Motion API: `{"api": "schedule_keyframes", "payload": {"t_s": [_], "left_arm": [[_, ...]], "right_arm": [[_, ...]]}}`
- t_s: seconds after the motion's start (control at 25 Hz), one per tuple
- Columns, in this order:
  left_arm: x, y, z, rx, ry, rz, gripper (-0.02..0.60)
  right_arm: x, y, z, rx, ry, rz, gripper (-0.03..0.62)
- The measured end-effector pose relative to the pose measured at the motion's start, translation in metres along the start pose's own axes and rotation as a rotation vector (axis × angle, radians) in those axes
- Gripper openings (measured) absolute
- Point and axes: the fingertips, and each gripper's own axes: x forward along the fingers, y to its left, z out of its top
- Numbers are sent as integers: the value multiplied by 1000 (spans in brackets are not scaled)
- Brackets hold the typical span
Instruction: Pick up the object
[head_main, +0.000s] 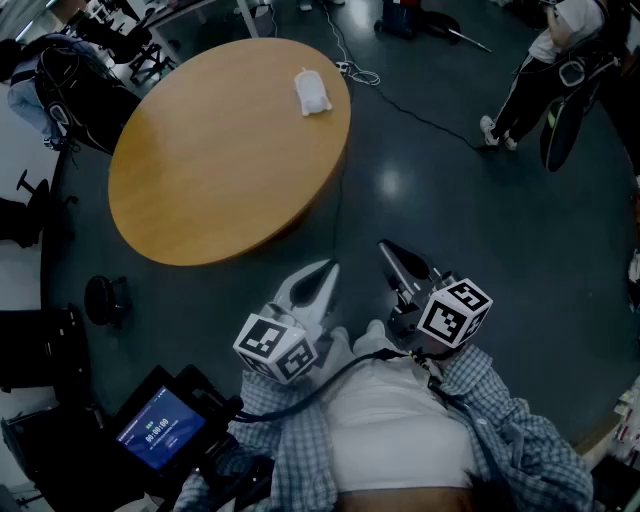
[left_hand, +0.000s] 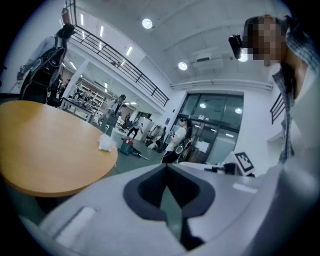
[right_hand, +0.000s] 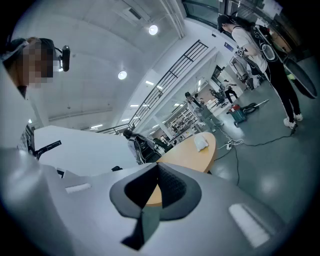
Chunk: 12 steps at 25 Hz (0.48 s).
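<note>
The object is too small to identify: a white, crumpled lump near the far edge of the round table, well apart from my 2 grippers. My left gripper and right gripper are closed, empty. Only the gripper views show ceiling lights; only the head view shows the whole tabletop.

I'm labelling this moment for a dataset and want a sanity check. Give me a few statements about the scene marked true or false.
1. The white object lies on the round table. True.
2. The right claw grips the white object. False: it is shut on nothing, well away from the table.
3. The left claw is over the floor, not over the table. True.
4. The white object sits at the table's centre. False: it lies near the far edge.
</note>
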Motion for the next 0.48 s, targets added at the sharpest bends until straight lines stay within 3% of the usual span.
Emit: {"api": "schedule_keyframes", "payload": {"t_s": [0.48], "left_arm": [[-5,3,-5,-1,2,-2,3]], "right_arm": [[1,0,-11,0,10,-3,6]]}}
